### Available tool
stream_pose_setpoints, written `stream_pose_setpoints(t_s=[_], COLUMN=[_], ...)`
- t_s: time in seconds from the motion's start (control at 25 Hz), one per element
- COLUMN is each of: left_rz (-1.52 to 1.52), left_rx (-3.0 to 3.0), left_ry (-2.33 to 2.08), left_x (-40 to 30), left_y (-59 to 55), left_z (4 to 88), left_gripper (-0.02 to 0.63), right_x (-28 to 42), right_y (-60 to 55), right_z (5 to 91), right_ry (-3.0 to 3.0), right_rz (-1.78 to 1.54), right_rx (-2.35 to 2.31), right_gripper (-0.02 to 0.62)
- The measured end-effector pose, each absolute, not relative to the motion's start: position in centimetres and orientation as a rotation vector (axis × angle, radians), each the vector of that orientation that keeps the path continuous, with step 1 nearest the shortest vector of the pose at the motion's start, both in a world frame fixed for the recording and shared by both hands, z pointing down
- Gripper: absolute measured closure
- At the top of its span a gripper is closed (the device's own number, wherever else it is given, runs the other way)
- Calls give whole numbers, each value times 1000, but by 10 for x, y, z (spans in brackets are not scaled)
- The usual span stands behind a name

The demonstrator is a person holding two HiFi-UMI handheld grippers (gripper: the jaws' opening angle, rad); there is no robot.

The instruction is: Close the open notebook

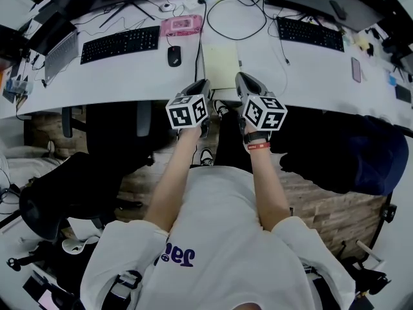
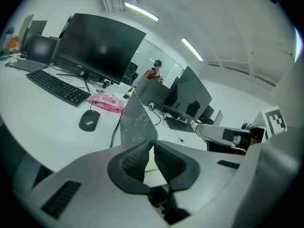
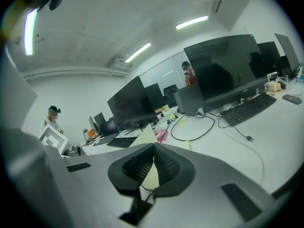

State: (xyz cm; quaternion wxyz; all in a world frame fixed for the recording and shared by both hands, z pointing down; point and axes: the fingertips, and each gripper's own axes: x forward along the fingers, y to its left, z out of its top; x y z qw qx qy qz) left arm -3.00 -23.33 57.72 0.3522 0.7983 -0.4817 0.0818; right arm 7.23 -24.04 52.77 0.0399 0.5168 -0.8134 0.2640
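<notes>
The notebook (image 1: 221, 64) lies open near the desk's front edge, its pale yellow page facing up. Its cover (image 2: 137, 120) stands nearly upright from the left side. The cover is dark grey outside, and its inner face (image 3: 148, 136) is cream. My left gripper (image 1: 201, 82) sits at the cover's near edge, and in the left gripper view (image 2: 153, 144) the tips meet on that edge with only a thin slit behind them. My right gripper (image 1: 240, 77) hovers at the notebook's near right corner; its pads (image 3: 154, 146) touch with nothing between them.
A black mouse (image 1: 174, 55), a keyboard (image 1: 120, 44) and a pink pouch (image 1: 181, 24) lie left of the notebook. A looped cable (image 1: 235, 18) and a second keyboard (image 1: 310, 32) lie behind and to the right. A monitor (image 2: 102, 46) stands further back. Black chairs (image 1: 113, 128) sit under the desk edge.
</notes>
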Motion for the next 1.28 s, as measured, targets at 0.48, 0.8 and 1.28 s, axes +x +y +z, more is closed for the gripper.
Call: stream_pose_setpoints(t_s=[0.48,0.8,1.28], left_rz=[404,479,681], left_rx=[2232,2293,2402], left_ry=[-1324,-1333,-1420], left_x=[-12,3,17], left_y=[-235,-235,-242], left_z=[577,581,590], left_gripper=[563,563,564], right_x=[88,98,117], right_y=[-236,-232,-228], right_z=[529,531,532], right_ry=[-2468,-2463,-2449], right_rz=[821,829,855], right_rx=[1654,1682,1726], right_gripper=[581,581,581])
